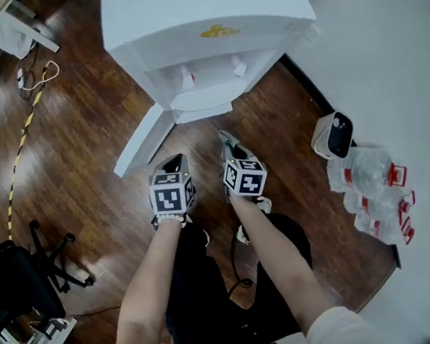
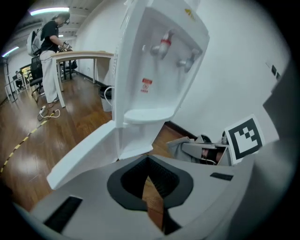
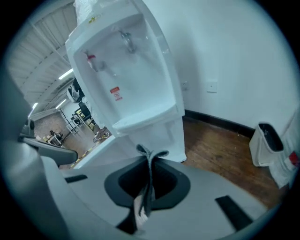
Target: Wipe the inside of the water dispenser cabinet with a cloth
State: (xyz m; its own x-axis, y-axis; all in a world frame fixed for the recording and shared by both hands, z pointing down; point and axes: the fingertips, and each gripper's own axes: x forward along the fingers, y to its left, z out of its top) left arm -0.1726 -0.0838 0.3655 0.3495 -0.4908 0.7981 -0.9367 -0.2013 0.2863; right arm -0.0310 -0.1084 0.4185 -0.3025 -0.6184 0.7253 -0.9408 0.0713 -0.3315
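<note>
A: Where are we with the cloth [image 3: 149,161]?

B: Our right gripper [image 1: 225,139] has its fingers clamped on it. Only a small grey fold pokes out past the tips, and the rest trails back toward us. Our left gripper [image 2: 148,165] has its fingers together on nothing. Both hang just near of the water dispenser [image 1: 202,29], whose cabinet door [image 1: 140,141] is swung open to the left.

A: So what could go wrong for us?

B: First, the grip. If we rub hard along a cabinet wall, we think the drag could pull that thin fold out of the fingers. With so little cloth ahead of the tips, we might also scrape plastic on plastic rather than wipe.

A: And the door?

B: It stands close by our left gripper — a nudge could swing it back across the opening while the right one is inside.

A: Can we see inside?

B: Not from the head view, because the drip shelf hides the cabinet interior. We would be reaching low and partly blind, so patches may get missed. The bottles [image 1: 377,196] far right look well apart from us — less of a worry.
</note>
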